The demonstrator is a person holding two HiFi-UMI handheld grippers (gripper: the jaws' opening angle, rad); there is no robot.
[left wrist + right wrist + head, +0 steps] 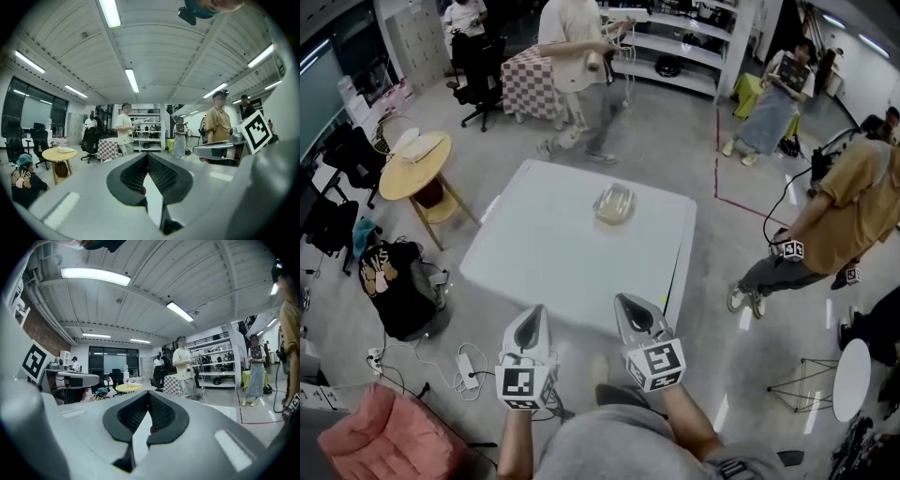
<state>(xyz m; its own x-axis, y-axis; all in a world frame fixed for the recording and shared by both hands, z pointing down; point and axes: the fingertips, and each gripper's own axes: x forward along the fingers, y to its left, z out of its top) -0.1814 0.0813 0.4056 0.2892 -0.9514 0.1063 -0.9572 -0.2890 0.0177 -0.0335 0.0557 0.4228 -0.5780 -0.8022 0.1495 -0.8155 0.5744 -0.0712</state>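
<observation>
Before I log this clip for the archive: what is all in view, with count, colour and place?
table: 1, white, centre
container: 1, clear, on the table's far half
round table: 1, yellow wood, left
bag: 1, black, floor at left
cushioned seat: 1, pink, bottom left
shelving: 1, white, far side
bystanders: at least four, around the room
left tongs: 1, grey, shut, empty, at the table's near edge
right tongs: 1, grey, shut, empty, at the table's near edge
</observation>
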